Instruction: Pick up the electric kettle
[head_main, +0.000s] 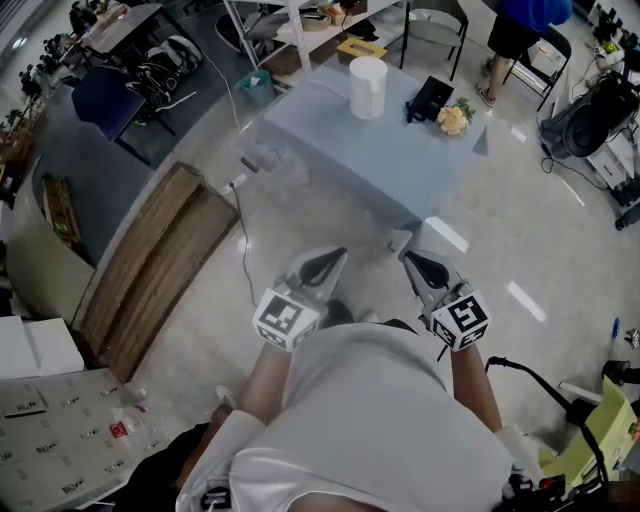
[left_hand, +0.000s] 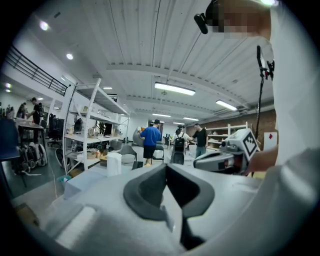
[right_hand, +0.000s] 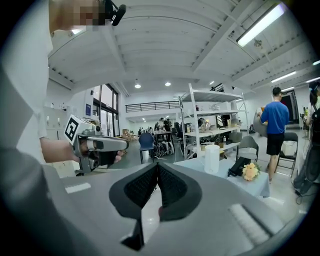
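Observation:
The electric kettle (head_main: 367, 87), a plain white cylinder, stands upright on a table draped in pale blue-grey cloth (head_main: 380, 165), well ahead of me. It also shows small in the left gripper view (left_hand: 114, 164) and in the right gripper view (right_hand: 212, 159). I hold both grippers close to my body, side by side, pointing toward the table and far short of it. My left gripper (head_main: 335, 256) (left_hand: 166, 167) has its dark pads together with nothing between them. My right gripper (head_main: 405, 244) (right_hand: 157, 165) is shut too, and empty.
Beside the kettle lie a black object (head_main: 428, 100) and a bunch of yellow flowers (head_main: 454, 120). A wooden panel (head_main: 150, 260) and a cable (head_main: 245, 270) lie on the floor to the left. A person in blue (head_main: 520, 30) stands behind the table near chairs and shelves.

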